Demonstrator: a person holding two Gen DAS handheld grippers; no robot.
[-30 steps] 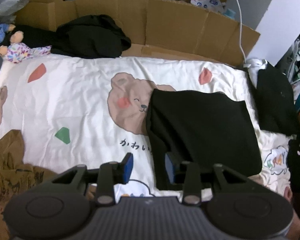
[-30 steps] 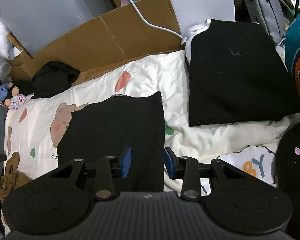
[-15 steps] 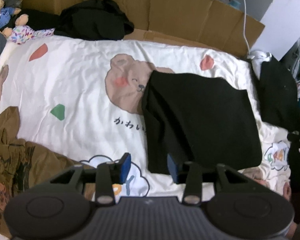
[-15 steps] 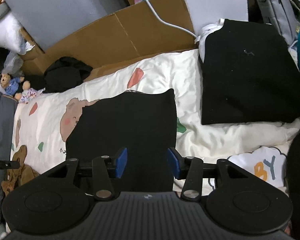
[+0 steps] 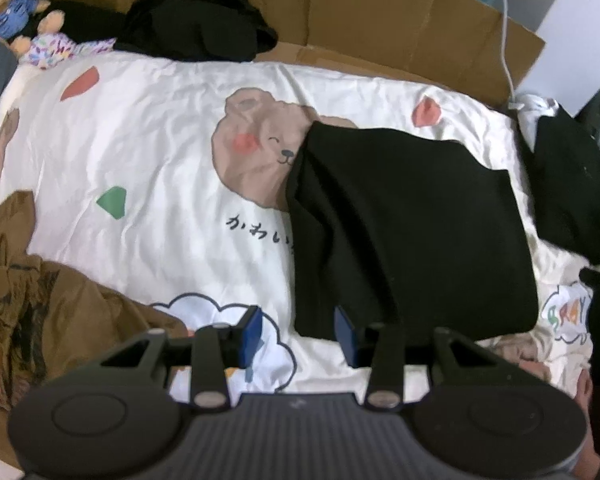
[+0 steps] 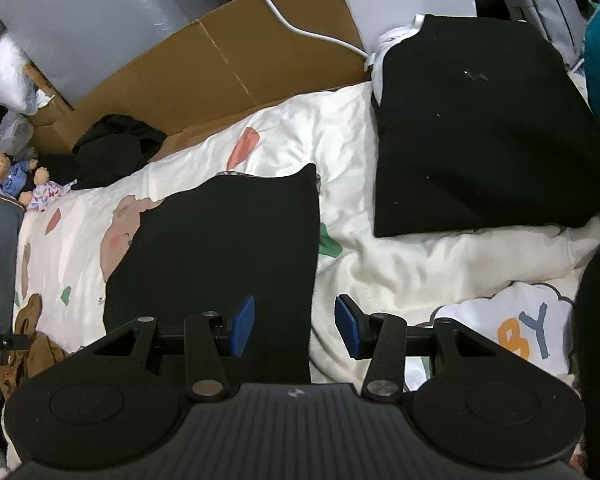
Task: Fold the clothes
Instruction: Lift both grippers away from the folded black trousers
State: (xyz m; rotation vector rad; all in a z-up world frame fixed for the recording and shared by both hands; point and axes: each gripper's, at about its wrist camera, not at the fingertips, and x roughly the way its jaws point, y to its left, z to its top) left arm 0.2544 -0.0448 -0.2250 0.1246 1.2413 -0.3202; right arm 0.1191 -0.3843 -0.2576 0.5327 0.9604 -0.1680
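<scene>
Both tongs are released and grasp nothing: the left gripper and right gripper hang at bottom centre of their frames. The folded black garment lies centre-right on the bear-print duvet. Its left edge looks bunched, so a careless pinch there could drag layers and undo the fold.

The left gripper and right gripper look alike: black ribbed housing with two round discs, black linkage arms with silver screws, and blue pads on the fingertips.
</scene>
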